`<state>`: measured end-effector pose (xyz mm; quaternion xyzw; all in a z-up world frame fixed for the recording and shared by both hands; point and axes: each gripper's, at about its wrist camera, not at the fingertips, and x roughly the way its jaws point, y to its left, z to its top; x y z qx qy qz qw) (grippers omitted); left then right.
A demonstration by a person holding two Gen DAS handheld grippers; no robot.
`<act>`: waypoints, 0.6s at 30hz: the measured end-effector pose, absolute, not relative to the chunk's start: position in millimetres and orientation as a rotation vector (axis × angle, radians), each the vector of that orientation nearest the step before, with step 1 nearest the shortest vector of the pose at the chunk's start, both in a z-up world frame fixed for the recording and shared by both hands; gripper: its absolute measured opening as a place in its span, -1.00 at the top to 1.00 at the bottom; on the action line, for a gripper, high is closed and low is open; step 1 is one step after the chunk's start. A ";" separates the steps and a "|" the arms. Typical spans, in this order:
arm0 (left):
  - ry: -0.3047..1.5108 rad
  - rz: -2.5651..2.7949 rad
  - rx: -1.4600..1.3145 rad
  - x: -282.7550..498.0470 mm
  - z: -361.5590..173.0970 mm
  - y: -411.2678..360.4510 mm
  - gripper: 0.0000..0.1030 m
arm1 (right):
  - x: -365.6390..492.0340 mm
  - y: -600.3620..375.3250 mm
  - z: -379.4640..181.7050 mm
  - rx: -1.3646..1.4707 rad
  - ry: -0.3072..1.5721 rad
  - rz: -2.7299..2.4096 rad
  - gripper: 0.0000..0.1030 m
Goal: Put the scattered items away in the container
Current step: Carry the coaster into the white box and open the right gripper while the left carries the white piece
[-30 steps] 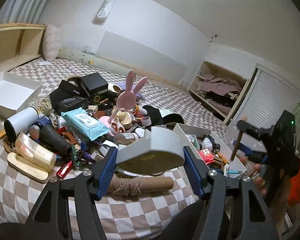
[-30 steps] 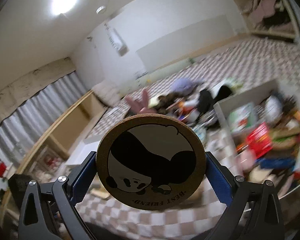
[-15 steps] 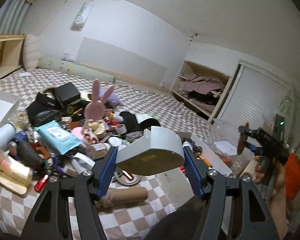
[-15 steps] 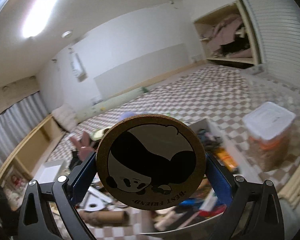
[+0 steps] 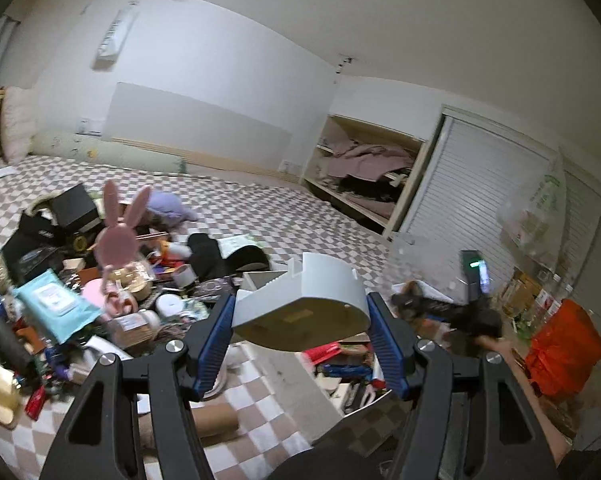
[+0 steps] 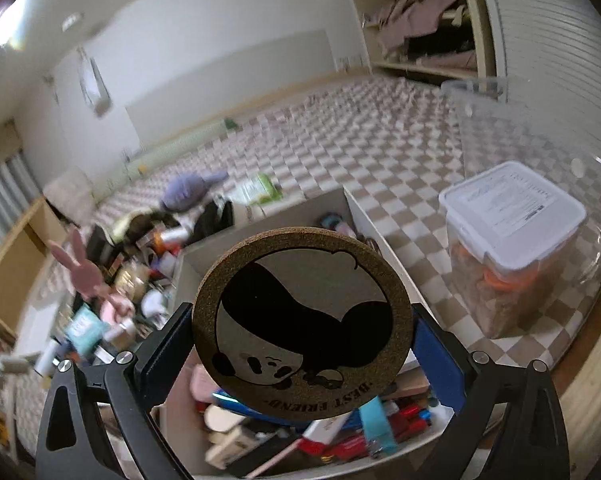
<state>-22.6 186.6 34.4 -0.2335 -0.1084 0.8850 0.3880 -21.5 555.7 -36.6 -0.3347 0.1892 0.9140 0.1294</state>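
1. The left gripper [image 5: 300, 328] pinches a white plastic holder [image 5: 306, 306] above the checkered floor [image 5: 268, 408]
2. The right gripper [image 6: 302, 344] pinches a cork panda coaster [image 6: 302, 320] over the white box [image 6: 196, 264], already crowded with small things

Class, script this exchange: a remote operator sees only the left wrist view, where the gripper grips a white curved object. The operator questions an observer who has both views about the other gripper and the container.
Operator: What is the right gripper carrying?
Observer: A round cork coaster printed with a panda and "BEST FRIEND", clamped between the pads.
Operator: Where is it, relative to the white box?
Observer: It is held above the box's near end, with the box's jumbled contents showing below it.
Operator: Anything beside the box on that side?
Observer: A clear tub with a white lid stands on the checked floor, apart from the box.
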 end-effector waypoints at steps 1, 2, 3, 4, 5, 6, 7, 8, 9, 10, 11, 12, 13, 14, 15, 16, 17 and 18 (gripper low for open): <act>-0.269 2.242 -0.593 -22.7 35.9 192.3 -0.26 | -24.4 557.4 -41.1 -0.997 0.538 2.647 -0.96; -0.264 2.232 -0.592 -23.0 37.1 198.0 -0.26 | -27.3 559.2 -45.6 -1.022 0.526 2.638 -0.96; -0.261 2.222 -0.593 -23.3 38.1 203.7 -0.26 | -30.2 560.9 -50.2 -1.046 0.514 2.628 -0.96; -0.258 2.209 -0.594 -23.9 38.8 209.6 -0.26 | -33.1 562.6 -54.7 -1.071 0.502 2.619 -0.96; -0.256 2.196 -0.595 -24.5 39.4 215.6 -0.26 | -36.0 564.4 -59.2 -1.095 0.489 2.608 -0.96; -0.253 2.185 -0.596 -25.0 39.8 221.4 -0.26 | -38.2 566.3 -62.9 -1.115 0.479 2.599 -0.96; -0.248 2.175 -0.598 -25.3 39.8 227.3 -0.26 | -37.4 568.6 -64.0 -1.123 0.476 2.593 -0.96; -0.242 2.162 -0.601 -25.6 39.7 234.4 -0.26 | -35.4 570.2 -66.4 -1.133 0.472 2.583 -0.96; -0.237 2.151 -0.605 -26.1 39.3 240.7 -0.26 | -33.8 572.1 -68.6 -1.143 0.468 2.574 -0.96; -0.232 2.139 -0.609 -26.5 38.9 246.7 -0.26 | -33.5 575.0 -70.2 -1.153 0.461 2.565 -0.96; -0.229 2.127 -0.614 -26.5 38.4 252.4 -0.26 | -32.9 576.0 -72.9 -1.168 0.445 2.553 -0.96; -0.226 2.116 -0.618 -26.5 37.9 257.7 -0.26 | -32.2 577.0 -74.9 -1.177 0.429 2.543 -0.96; -0.222 2.107 -0.621 -26.1 37.4 262.2 -0.26 | -32.7 578.8 -77.1 -1.185 0.412 2.534 -0.96; -0.219 2.098 -0.624 -25.6 37.0 266.7 -0.26 | -31.2 579.2 -78.7 -1.192 0.386 2.524 -0.96; -0.216 2.089 -0.627 -25.3 36.5 271.3 -0.26 | -29.7 580.3 -79.8 -1.190 0.374 2.519 -0.96; -0.213 2.081 -0.631 -25.0 35.8 275.9 -0.26 | -28.5 581.5 -80.0 -1.186 0.374 2.520 -0.96; -0.210 2.073 -0.635 -24.7 35.1 280.2 -0.26 | -27.4 582.5 -80.1 -1.183 0.374 2.522 -0.96; -0.206 2.066 -0.639 -24.3 34.3 284.2 -0.26 | -26.7 582.6 -79.7 -1.181 0.378 2.527 -0.96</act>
